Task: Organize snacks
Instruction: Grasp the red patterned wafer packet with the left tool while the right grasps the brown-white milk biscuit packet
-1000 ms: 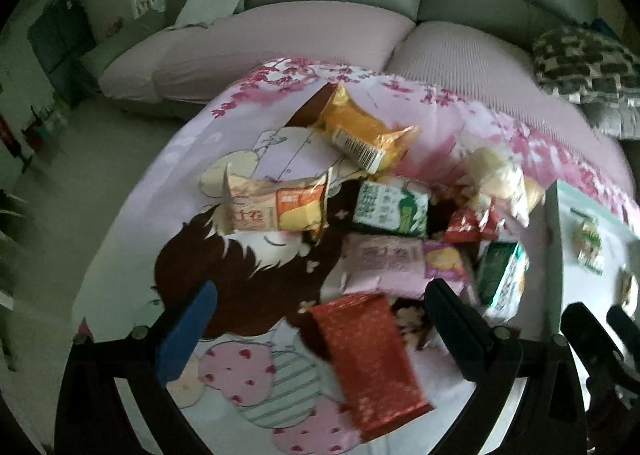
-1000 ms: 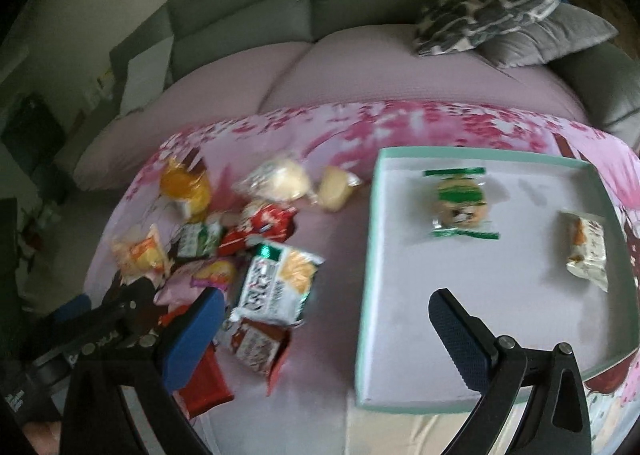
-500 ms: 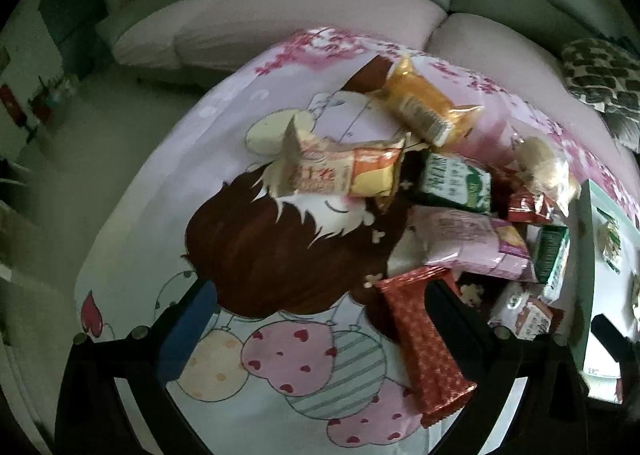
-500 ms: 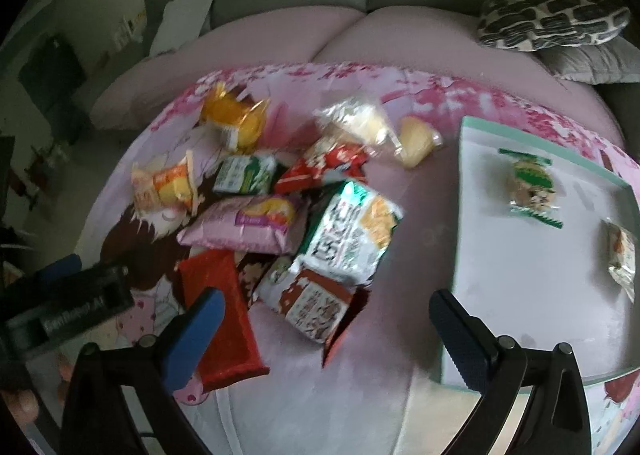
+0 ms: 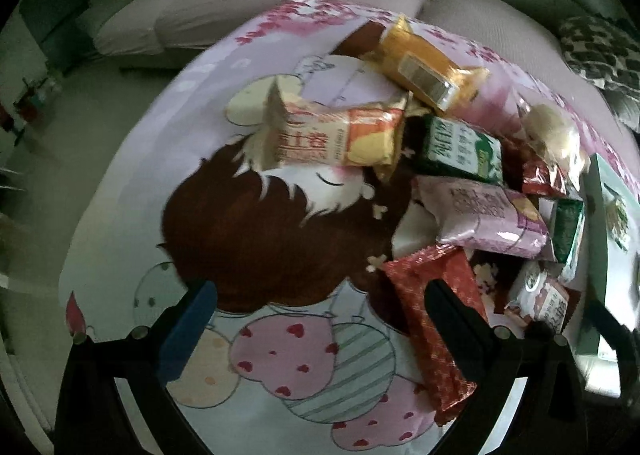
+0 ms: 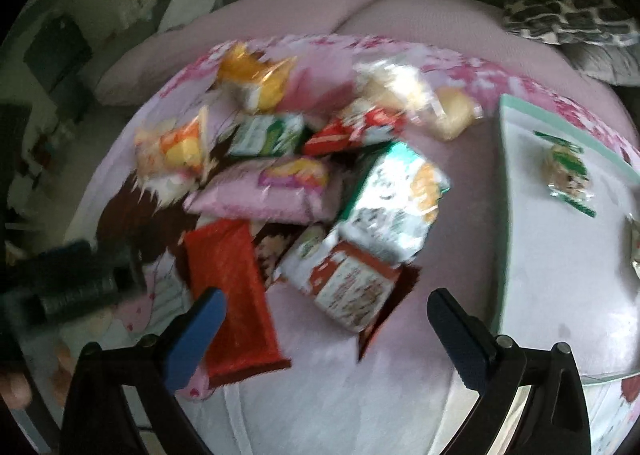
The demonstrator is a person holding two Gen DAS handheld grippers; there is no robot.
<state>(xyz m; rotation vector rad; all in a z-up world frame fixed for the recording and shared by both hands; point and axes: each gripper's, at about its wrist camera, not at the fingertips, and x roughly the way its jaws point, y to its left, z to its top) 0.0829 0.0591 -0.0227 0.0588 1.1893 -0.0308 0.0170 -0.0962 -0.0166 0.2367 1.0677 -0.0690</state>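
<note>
A pile of snack packets lies on a pink cartoon-print cloth [image 5: 248, 215]. A long red packet [image 5: 436, 319] [image 6: 232, 295] lies nearest. Around it are a pink packet [image 5: 484, 215] [image 6: 272, 187], a peach-orange packet [image 5: 336, 135], a green packet [image 5: 460, 147], an orange packet [image 5: 424, 63], a green-white packet [image 6: 396, 199] and a red-white packet [image 6: 352, 279]. The mint-rimmed white tray [image 6: 560, 255] holds a green-striped snack [image 6: 568, 171]. My left gripper [image 5: 320, 319] is open and empty, left of the red packet. My right gripper [image 6: 324, 331] is open and empty, just in front of the pile.
A pink and grey sofa [image 6: 360, 11] curves behind the cloth, with a patterned cushion [image 6: 568, 11] at its right. The floor drops away on the left [image 5: 60, 159]. The left gripper's body [image 6: 68, 287] shows dark at the right view's left edge.
Both grippers have moved left and closer to the pile. The tray has slid toward the right edge of both views. Both stay open and empty.
</note>
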